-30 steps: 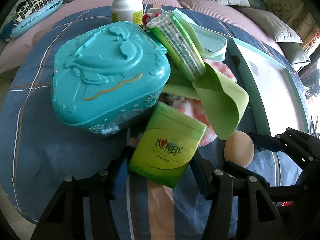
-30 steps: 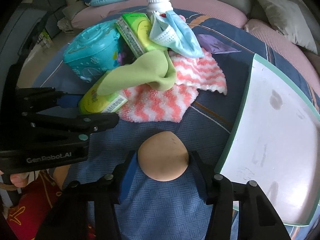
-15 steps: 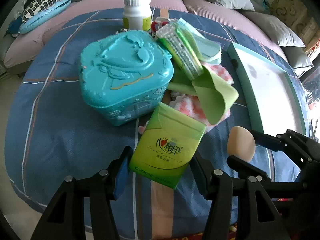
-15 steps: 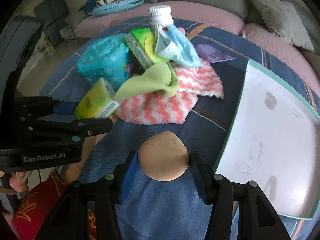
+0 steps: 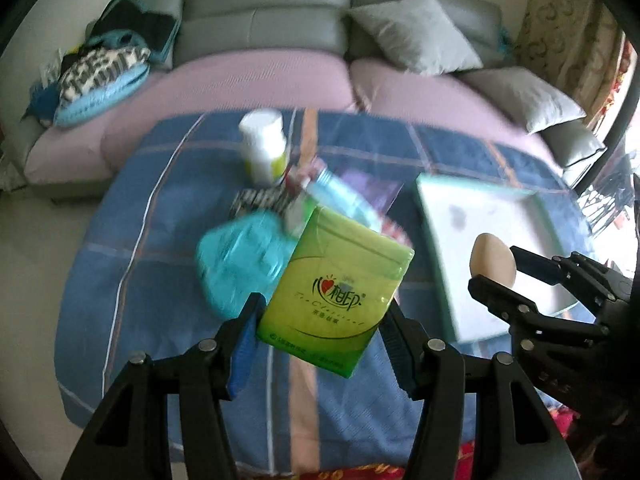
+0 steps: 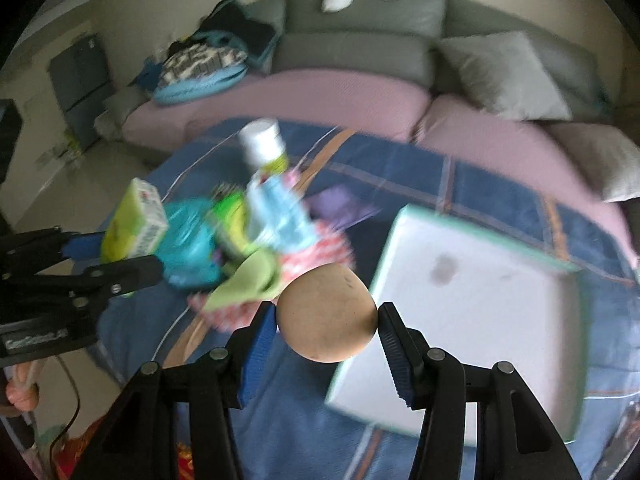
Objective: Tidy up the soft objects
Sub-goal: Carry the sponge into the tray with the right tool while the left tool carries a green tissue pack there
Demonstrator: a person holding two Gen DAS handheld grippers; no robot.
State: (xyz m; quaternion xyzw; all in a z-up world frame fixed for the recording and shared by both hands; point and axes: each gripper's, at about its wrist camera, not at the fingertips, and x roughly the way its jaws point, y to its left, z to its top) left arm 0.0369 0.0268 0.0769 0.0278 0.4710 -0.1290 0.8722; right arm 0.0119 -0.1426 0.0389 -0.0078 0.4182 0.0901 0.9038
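My left gripper is shut on a green tissue pack and holds it high above the blue checked cloth; the pack also shows in the right wrist view. My right gripper is shut on a beige makeup sponge, lifted near the left edge of the white tray; the sponge shows in the left wrist view too. Below lie a green cloth, a pink-white towel and a light blue mask.
A teal plastic case and a white pill bottle stand on the cloth-covered table. The white tray lies at the right. A grey and pink sofa with cushions runs behind the table.
Both grippers have risen well above the table with their loads. The table things now look smaller and blurred, and the sofa has come into view.
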